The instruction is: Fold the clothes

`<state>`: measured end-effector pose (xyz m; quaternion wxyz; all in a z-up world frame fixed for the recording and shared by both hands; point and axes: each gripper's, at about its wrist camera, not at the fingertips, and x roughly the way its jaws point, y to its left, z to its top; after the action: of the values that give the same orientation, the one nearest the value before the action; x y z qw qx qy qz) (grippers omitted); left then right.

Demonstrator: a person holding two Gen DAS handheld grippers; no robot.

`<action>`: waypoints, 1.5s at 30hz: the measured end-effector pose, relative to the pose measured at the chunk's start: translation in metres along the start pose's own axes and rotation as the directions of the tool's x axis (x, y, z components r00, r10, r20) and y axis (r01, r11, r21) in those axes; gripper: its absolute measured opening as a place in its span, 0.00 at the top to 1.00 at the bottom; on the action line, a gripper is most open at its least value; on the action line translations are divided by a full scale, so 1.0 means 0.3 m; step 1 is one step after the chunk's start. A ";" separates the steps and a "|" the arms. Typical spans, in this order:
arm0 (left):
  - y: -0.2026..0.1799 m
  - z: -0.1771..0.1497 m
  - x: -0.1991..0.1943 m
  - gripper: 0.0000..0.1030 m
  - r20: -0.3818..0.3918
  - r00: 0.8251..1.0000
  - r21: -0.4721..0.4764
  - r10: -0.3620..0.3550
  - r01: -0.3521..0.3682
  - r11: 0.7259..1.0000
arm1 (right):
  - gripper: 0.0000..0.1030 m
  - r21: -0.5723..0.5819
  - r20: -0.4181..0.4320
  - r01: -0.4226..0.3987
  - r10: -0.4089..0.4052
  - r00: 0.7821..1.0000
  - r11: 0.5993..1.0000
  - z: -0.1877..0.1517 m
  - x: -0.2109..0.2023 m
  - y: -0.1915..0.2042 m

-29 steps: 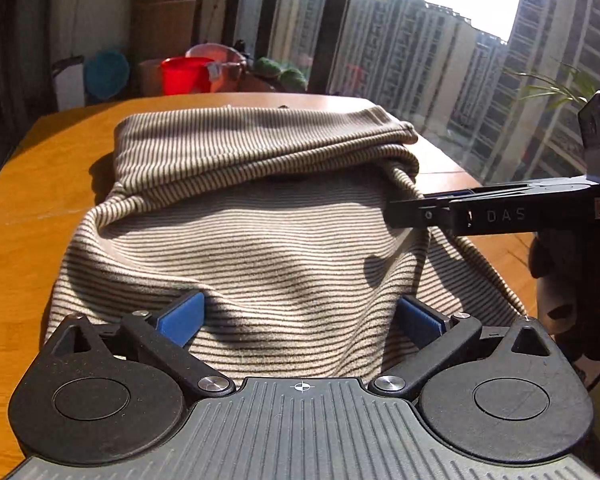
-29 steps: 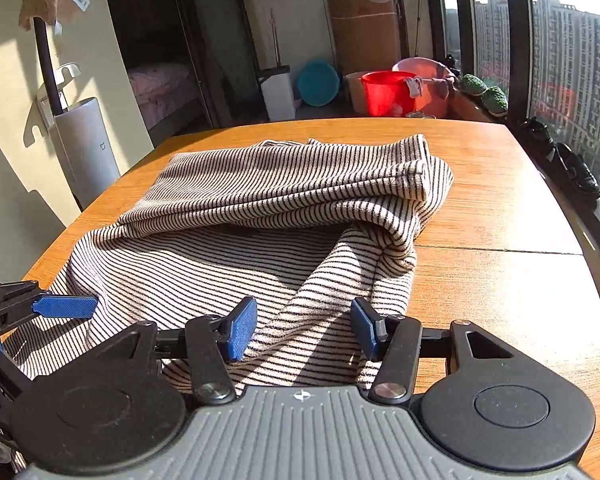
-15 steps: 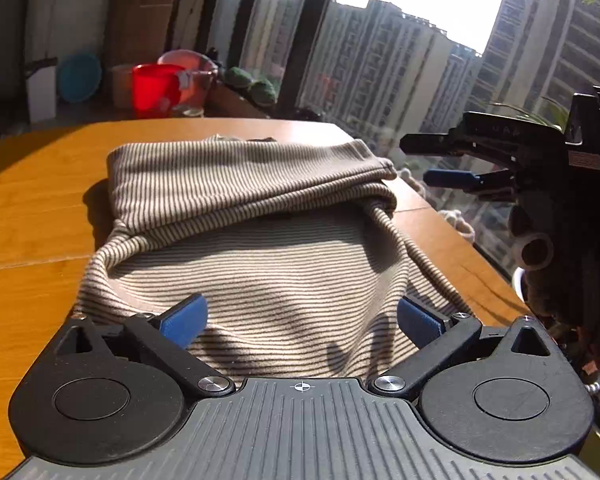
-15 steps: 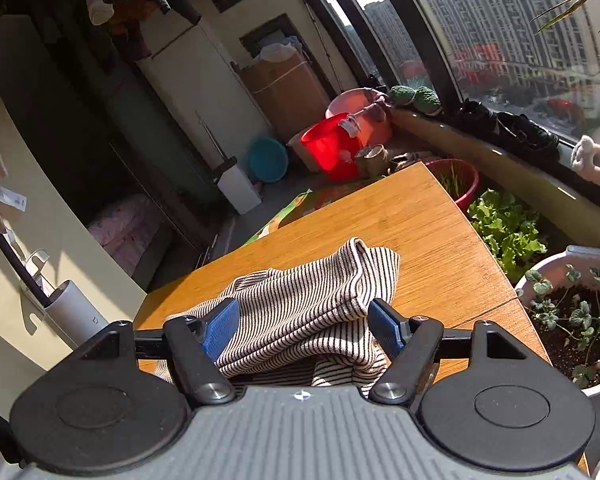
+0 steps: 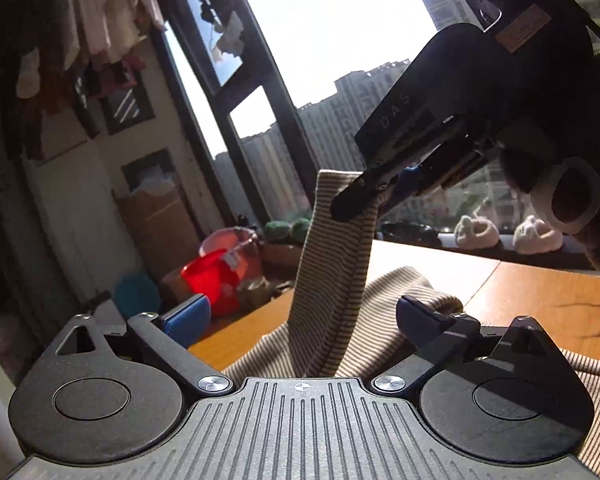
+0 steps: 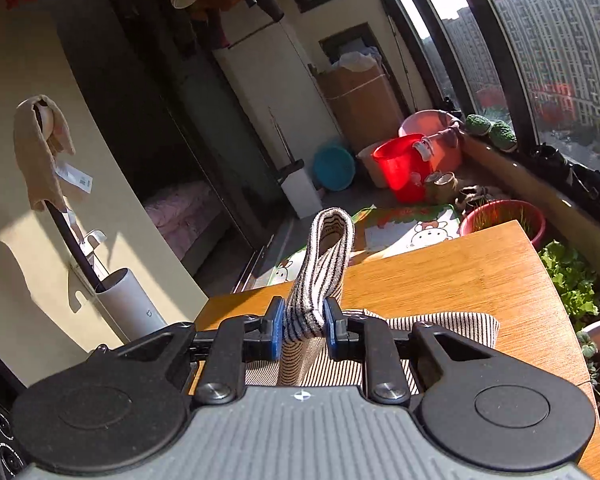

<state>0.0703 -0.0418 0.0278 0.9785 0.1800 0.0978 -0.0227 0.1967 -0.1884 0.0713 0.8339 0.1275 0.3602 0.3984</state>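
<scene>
A beige and dark striped garment lies on the wooden table. My right gripper is shut on a fold of it and holds that part lifted above the table; a loop of cloth sticks up past the blue pads. In the left wrist view the right gripper hangs high with a strip of the garment stretched down from it. My left gripper is open, its jaws wide apart, low over the garment and holding nothing.
The table's far edge lies just beyond the garment. Past it on the floor are a red bucket, a cardboard box and a patterned mat. Potted plants stand by the window on the right.
My right gripper has closed on a fold of the garment and raised it off the table. My left gripper has stayed open while tilting upward.
</scene>
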 end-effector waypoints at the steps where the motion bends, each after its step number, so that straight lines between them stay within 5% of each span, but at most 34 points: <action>1: 0.004 0.016 0.010 0.28 0.017 1.000 0.013 0.013 -0.014 1.000 | 0.80 -0.026 -0.003 -0.019 0.019 1.000 0.999 0.003 -0.011 0.026; 2: 0.014 0.027 0.030 0.54 0.023 1.000 0.013 0.018 -0.018 1.000 | 0.80 -0.048 0.002 -0.050 0.050 0.999 0.998 0.000 -0.031 0.049; 3: 0.043 0.039 0.026 0.70 0.011 1.000 -0.006 0.010 -0.010 1.000 | 0.80 -0.058 0.016 -0.077 0.078 0.997 0.995 -0.001 -0.054 0.061; 5: 0.159 0.037 -0.013 0.86 -0.024 1.000 -0.084 0.003 -0.005 0.996 | 0.78 -0.075 0.064 -0.091 0.096 0.993 0.993 0.000 -0.079 0.061; 7: 0.326 -0.004 -0.087 0.88 -0.034 0.998 -0.181 0.045 -0.051 0.982 | 0.62 -0.109 0.137 -0.079 0.094 0.986 0.991 -0.012 -0.099 0.061; 10: 0.590 -0.078 -0.173 0.88 -0.077 0.980 -0.286 0.182 -0.197 0.938 | 0.55 -0.186 0.179 0.020 0.014 0.984 0.982 -0.019 -0.036 0.092; 13: 0.871 -0.169 -0.251 0.89 -0.160 0.935 -0.373 0.316 -0.354 0.858 | 0.54 -0.265 0.146 0.091 -0.054 0.988 0.960 -0.033 0.119 0.136; 17: 1.129 -0.291 -0.272 0.89 -0.238 0.913 -0.468 0.332 -0.407 0.784 | 0.44 -0.368 0.072 0.106 -0.085 0.994 0.924 -0.116 0.352 0.225; 20: 1.202 -0.345 -0.242 0.88 -0.283 0.904 -0.461 0.321 -0.422 0.781 | 0.44 -0.419 0.007 0.101 -0.108 0.994 0.902 -0.181 0.498 0.287; 27: 1.189 -0.457 -0.221 0.88 -0.293 0.925 -0.503 0.241 -0.364 0.784 | 0.35 -0.572 -0.030 0.154 -0.208 0.978 0.805 -0.278 0.743 0.400; 29: 1.173 -0.488 -0.226 0.88 -0.289 0.932 -0.514 0.220 -0.345 0.785 | 0.53 -0.552 -0.042 0.142 -0.198 0.979 0.821 -0.272 0.737 0.381; 30: 1.165 -0.503 -0.228 0.88 -0.286 0.935 -0.519 0.210 -0.335 0.786 | 0.77 -0.541 -0.031 0.152 -0.201 0.979 0.827 -0.259 0.713 0.368; 31: 1.157 -0.510 -0.232 0.88 -0.282 0.938 -0.522 0.203 -0.327 0.788 | 0.89 -0.529 -0.007 0.175 -0.210 0.978 0.830 -0.240 0.676 0.351; 33: 1.140 -0.509 -0.243 0.88 -0.272 0.942 -0.520 0.195 -0.315 0.794 | 0.97 -0.502 0.054 0.229 -0.234 0.971 0.834 -0.194 0.588 0.308; 37: 1.085 -0.494 -0.268 0.88 -0.253 0.951 -0.518 0.176 -0.287 0.806 | 0.97 -0.358 0.238 0.391 -0.322 0.916 0.848 -0.057 0.291 0.147; 42: 0.994 -0.412 -0.241 0.84 -0.209 0.974 -0.519 0.089 -0.188 0.834 | 0.97 -0.180 0.487 0.579 -0.439 0.755 0.795 0.043 -0.121 -0.001; 45: 0.925 -0.365 -0.228 0.76 -0.179 0.984 -0.493 0.009 -0.097 0.865 | 0.97 -0.129 0.533 0.604 -0.459 0.711 0.786 0.013 -0.233 -0.036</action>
<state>0.0053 0.2569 0.0376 0.9799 -0.0754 0.1790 0.0459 0.1760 -0.2480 0.1033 0.9842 -0.0153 0.1028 0.1432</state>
